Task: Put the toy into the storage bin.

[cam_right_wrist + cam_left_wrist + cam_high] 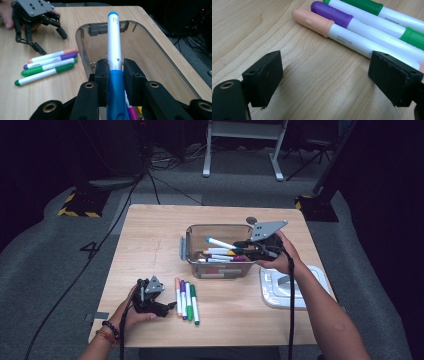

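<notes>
My right gripper (pixel 239 245) (pixel 115 72) is shut on a blue-capped white marker (pixel 219 242) (pixel 114 37), held level over the clear plastic bin (pixel 192 234) (pixel 152 45). More markers (pixel 222 256) lie inside the bin. Several markers lie side by side on the table near the front. They are a peach one (pixel 177 294) (pixel 317 23), a purple one (pixel 183 297) (pixel 332 13) and two green ones (pixel 192 302) (pixel 362 5). My left gripper (pixel 169 306) (pixel 325 80) (pixel 52 42) rests on the wood just left of them, open with nothing between its pads.
A white lid (pixel 280 292) lies at the table's right front, under my right forearm. A small round dark object (pixel 251 220) sits behind the bin. Bare wooden table (pixel 150 240) spreads to the left of the bin.
</notes>
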`<state>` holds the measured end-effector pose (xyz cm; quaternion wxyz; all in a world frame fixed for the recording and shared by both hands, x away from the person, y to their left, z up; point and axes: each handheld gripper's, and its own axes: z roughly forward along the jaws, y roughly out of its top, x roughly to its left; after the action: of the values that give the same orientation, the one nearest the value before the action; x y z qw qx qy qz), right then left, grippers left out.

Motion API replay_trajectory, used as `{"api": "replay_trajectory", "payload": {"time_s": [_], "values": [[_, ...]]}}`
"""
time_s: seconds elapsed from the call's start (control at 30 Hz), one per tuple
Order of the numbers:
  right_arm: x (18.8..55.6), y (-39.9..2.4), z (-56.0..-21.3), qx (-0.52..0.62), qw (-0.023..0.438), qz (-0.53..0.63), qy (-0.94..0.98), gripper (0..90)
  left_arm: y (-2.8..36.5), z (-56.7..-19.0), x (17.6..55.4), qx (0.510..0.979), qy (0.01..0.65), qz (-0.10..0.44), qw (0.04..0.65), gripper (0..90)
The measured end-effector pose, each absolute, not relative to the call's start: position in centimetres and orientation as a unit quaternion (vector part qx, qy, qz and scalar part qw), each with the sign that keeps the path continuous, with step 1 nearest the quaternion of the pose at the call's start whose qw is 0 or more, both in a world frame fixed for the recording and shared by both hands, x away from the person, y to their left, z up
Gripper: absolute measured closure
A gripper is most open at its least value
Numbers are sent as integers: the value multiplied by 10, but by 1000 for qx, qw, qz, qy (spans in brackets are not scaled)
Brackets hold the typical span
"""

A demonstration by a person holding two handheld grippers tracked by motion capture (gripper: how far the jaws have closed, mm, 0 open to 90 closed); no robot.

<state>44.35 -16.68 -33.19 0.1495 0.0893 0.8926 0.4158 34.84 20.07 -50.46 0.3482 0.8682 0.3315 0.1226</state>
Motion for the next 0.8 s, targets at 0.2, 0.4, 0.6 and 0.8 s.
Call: {"api": "replay_trajectory", "payload": {"time_s": [0.2, 0.4, 0.6, 0.8], "values": [[466, -160, -340, 90, 140, 388, 907, 750, 201, -505, 348, 868, 332, 123, 348, 131], [485, -149, -350, 87, 132, 358, 920, 750, 201, -505, 348, 868, 331, 123, 348, 131], [499, -137, -365, 78, 118, 314, 939, 750, 201, -505, 348, 868, 331, 123, 348, 131], [508, -126, -379, 64, 94, 264, 958, 750, 201, -505, 348, 868, 331, 123, 348, 131]]}}
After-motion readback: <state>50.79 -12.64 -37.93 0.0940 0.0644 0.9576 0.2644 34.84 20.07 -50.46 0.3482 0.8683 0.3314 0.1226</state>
